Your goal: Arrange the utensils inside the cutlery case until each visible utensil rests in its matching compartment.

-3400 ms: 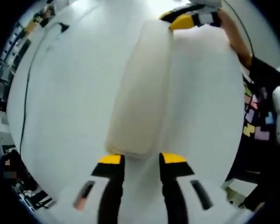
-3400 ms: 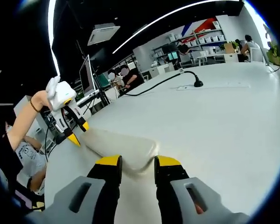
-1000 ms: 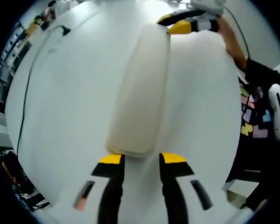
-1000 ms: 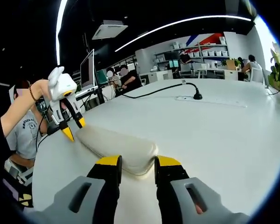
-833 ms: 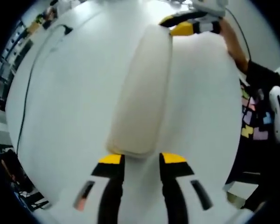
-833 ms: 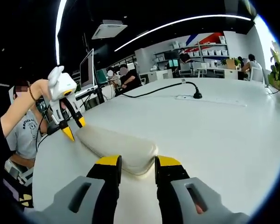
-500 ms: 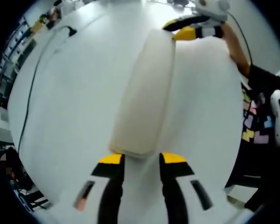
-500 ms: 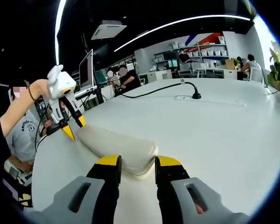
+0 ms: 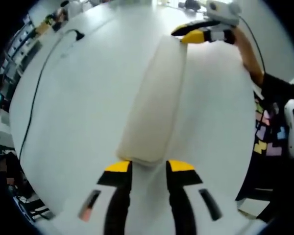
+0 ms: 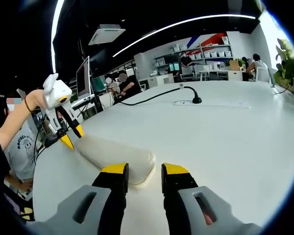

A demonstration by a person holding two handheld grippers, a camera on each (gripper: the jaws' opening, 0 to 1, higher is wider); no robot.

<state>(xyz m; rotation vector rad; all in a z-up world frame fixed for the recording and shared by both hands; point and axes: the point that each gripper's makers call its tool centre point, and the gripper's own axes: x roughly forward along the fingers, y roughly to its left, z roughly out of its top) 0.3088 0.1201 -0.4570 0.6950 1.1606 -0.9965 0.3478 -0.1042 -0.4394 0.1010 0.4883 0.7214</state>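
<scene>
A closed cream cutlery case (image 9: 154, 105) lies lengthwise on the white worktop (image 9: 78, 98). The left gripper (image 9: 149, 166) and right gripper (image 10: 140, 170) sit at opposite ends, jaws apart, seemingly just touching it. A black cable (image 10: 152, 95) runs behind.

Cutlery case (image 9: 154, 110) cream, plain, closed. Desk (image 9: 83, 107) white. Left tongs (image 9: 149, 169) black with yellow tips; right tongs (image 10: 143, 171) same, grey bodies. Cable (image 10: 154, 96) black. Person's shirt (image 9: 268, 132) black with pastel squares.
</scene>
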